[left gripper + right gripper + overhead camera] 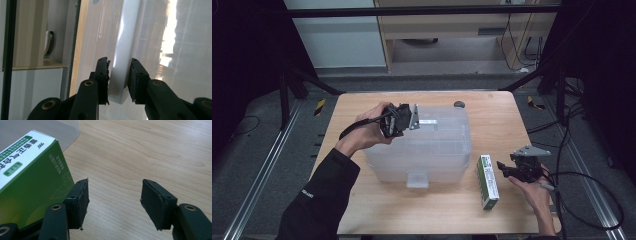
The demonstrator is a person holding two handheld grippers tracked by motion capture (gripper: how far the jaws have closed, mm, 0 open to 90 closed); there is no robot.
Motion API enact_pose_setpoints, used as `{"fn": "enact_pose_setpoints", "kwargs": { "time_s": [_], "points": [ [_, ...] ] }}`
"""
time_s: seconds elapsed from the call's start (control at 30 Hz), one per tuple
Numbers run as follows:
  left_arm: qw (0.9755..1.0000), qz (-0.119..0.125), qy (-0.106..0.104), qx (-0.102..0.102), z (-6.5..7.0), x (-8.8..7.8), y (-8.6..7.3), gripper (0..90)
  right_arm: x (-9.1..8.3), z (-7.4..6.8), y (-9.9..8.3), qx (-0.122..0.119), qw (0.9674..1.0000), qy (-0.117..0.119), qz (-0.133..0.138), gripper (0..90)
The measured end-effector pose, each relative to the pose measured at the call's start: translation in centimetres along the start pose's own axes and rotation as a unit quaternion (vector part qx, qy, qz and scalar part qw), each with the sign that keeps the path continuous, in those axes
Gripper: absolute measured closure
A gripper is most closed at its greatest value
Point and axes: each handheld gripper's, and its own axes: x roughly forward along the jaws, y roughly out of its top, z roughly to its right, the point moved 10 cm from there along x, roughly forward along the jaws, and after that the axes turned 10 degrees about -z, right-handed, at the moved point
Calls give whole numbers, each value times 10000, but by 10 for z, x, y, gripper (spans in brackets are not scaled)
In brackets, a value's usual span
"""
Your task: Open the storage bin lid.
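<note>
From the high view, a clear lidded bin is seen on the middle of the wooden worktop. The left tool is held at the bin's far left edge. A green and white box lies flat just right of the bin, and the right tool is held just beside the box, jaws pointing at it.

In the left gripper view, a white latch tab of the bin is clamped between the jaws.

In the right gripper view, the jaws are spread wide over bare wood, the box lying against the outside of one jaw.
</note>
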Motion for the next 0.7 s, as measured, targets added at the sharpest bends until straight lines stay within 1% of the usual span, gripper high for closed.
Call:
{"fn": "enact_pose_setpoints", "kwargs": {
  "time_s": [0.1,0.17,0.23,0.3,0.33,0.37,0.4,0.47,0.57,0.6,0.63,0.7],
  "points": [
    [10000,-1,11,25,0,-1,0,725,-1,1,0,-28,10000,-7,13,407],
    [10000,10,17,30,0,-1,0,727,-3,1,2,11,10000,-10,78,426],
    [10000,35,-9,12,0,-1,0,729,-5,0,4,44,9999,15,111,441],
    [10000,26,-1,37,-1,-2,0,729,-6,0,4,60,9999,27,121,448],
    [10000,20,-48,1,-1,-2,0,728,-9,-1,6,49,9998,40,161,465],
    [10000,20,-48,1,-1,-2,0,727,-9,-1,6,49,9998,40,161,465],
    [10000,26,-70,4,-1,-2,-1,728,-12,-3,9,59,9997,88,203,474],
    [10000,39,-83,-3,-1,-2,-1,728,-16,-5,12,2,9996,104,252,498],
    [9999,40,-122,-9,-2,-2,-1,728,-20,-7,16,-7,9994,136,309,522],
    [9999,45,-138,-14,-2,-2,-1,728,-24,-9,19,-24,9992,157,373,555],
    [9999,46,-154,-27,-2,-2,-1,728,-24,-9,19,-24,9992,157,373,555],
    [9998,63,-193,-36,-3,-2,-1,727,-28,-13,22,-63,9989,210,421,615]
  ]
}}
